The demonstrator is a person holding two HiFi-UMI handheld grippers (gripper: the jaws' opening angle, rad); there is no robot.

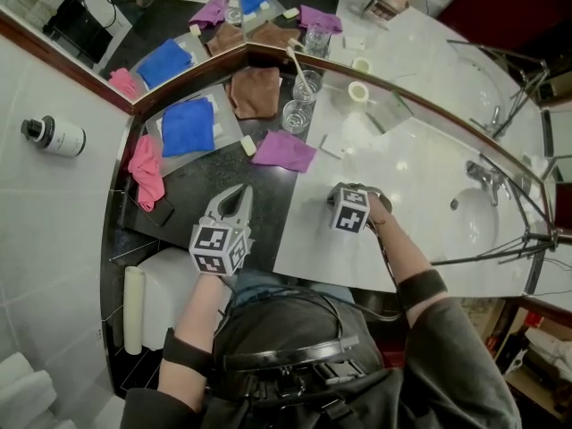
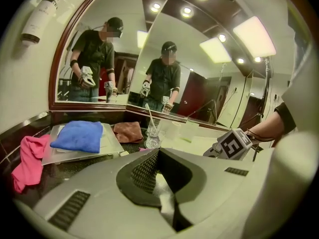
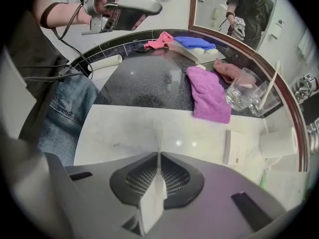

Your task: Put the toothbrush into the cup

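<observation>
Toothbrush (image 3: 152,198), white, is clamped between the nearly closed jaws of the right gripper (image 3: 158,156), its bristle head poking out over the white marble counter (image 3: 119,128). To the left, the left gripper (image 2: 158,156) hangs above the dark counter (image 1: 223,172), jaws together on nothing. Two glasses stand far off, close together: the near glass cup (image 1: 295,116) and the far glass cup (image 1: 307,85), which holds a slim white stick (image 1: 292,58). Four cloths lie about: one purple cloth (image 1: 284,150), one blue cloth (image 1: 188,125), one brown cloth (image 1: 255,90), one pink cloth (image 1: 146,170).
</observation>
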